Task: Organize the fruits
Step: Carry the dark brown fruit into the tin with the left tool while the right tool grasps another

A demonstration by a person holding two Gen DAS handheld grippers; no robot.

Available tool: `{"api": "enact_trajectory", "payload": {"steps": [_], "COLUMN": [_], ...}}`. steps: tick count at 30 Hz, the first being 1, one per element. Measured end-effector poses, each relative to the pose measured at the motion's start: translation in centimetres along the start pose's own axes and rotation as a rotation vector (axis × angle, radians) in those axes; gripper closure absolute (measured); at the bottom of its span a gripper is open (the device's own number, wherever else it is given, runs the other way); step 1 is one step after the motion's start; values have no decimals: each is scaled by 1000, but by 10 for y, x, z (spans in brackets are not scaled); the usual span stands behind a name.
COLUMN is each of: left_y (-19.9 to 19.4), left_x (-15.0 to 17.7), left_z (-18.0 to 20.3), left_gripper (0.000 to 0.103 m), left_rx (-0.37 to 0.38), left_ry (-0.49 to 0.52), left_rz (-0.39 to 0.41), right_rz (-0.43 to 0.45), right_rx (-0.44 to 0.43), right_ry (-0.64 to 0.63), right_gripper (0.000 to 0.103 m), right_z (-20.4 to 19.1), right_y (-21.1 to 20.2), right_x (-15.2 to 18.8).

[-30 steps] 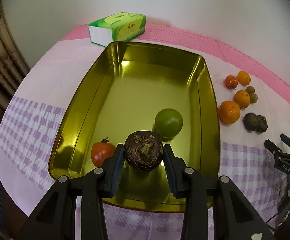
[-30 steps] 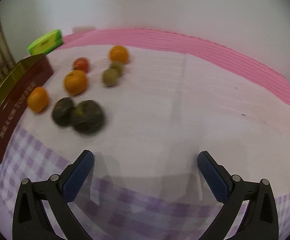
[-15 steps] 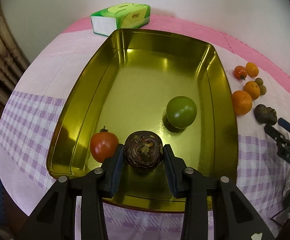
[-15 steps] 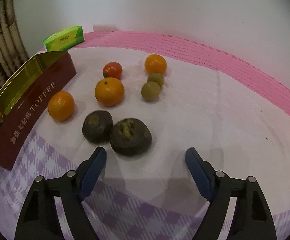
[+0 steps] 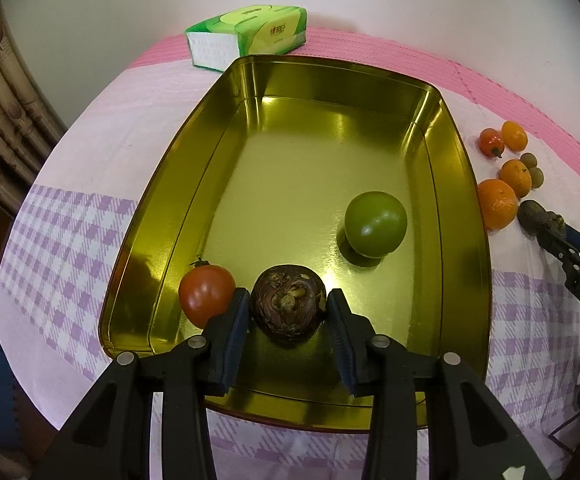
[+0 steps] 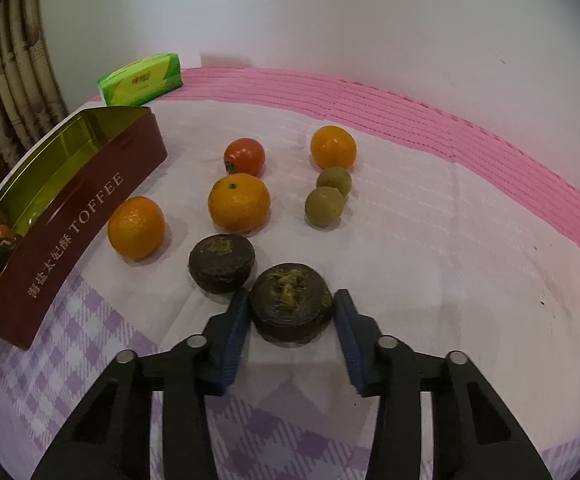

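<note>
Your right gripper (image 6: 290, 312) has swung from bare cloth to the loose fruit since a second ago, and its jaws, wide apart then, are closing around a dark water chestnut (image 6: 291, 307); the blue pads sit right at its sides, though you cannot tell whether they press yet. Your left gripper (image 5: 287, 312) has barely shifted and stays clamped on another dark water chestnut (image 5: 287, 306), held low over the near end of the gold toffee tin (image 5: 466, 208) (whether it rests on the tin floor is unclear).

Judging by the layout, you are early in the job. Inside the tin lie a red tomato (image 5: 206, 294), just beside the left jaw, and a green tomato (image 5: 376, 224) toward the right wall, well apart from each other. The far half of the tin is bare.

Outside, on the pink and lilac cloth (image 6: 430, 240), seven more pieces wait beyond the one between your right jaws: a second water chestnut (image 6: 221, 264) touching or nearly touching it, two mandarins (image 6: 238, 202) near the tin's red wall, a small red tomato (image 6: 245, 156), a smaller orange fruit (image 6: 333, 147), and two olive-brown round fruits (image 6: 325, 206) side by side. A green tissue pack (image 6: 141, 78) sits behind the tin.
</note>
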State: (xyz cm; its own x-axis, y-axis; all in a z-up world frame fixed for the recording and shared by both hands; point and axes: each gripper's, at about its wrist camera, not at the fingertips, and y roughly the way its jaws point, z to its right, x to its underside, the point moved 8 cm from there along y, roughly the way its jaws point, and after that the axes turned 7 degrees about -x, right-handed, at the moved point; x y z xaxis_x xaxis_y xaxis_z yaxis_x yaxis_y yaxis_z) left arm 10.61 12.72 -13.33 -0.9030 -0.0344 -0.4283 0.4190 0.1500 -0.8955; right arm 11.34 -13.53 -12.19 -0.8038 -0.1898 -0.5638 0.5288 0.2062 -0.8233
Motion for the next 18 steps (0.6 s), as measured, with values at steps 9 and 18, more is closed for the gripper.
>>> {"api": "enact_trajectory", "payload": {"steps": [9,18], "left_y": [-4,-33], "left_x": [0,-10], "left_z": [-1,-8], "left_gripper": [66,48], "left_rx": [-1,24], "left_ry": [-4,-32], "left_rz": [5,59], "right_rz": [-3,-9], "right_rx": [-1,6], "right_ry": [3,5], "right_gripper": [61,61], "right_z": [-1,-2], "right_y": [-1,-3], "right_x": [1,5]}}
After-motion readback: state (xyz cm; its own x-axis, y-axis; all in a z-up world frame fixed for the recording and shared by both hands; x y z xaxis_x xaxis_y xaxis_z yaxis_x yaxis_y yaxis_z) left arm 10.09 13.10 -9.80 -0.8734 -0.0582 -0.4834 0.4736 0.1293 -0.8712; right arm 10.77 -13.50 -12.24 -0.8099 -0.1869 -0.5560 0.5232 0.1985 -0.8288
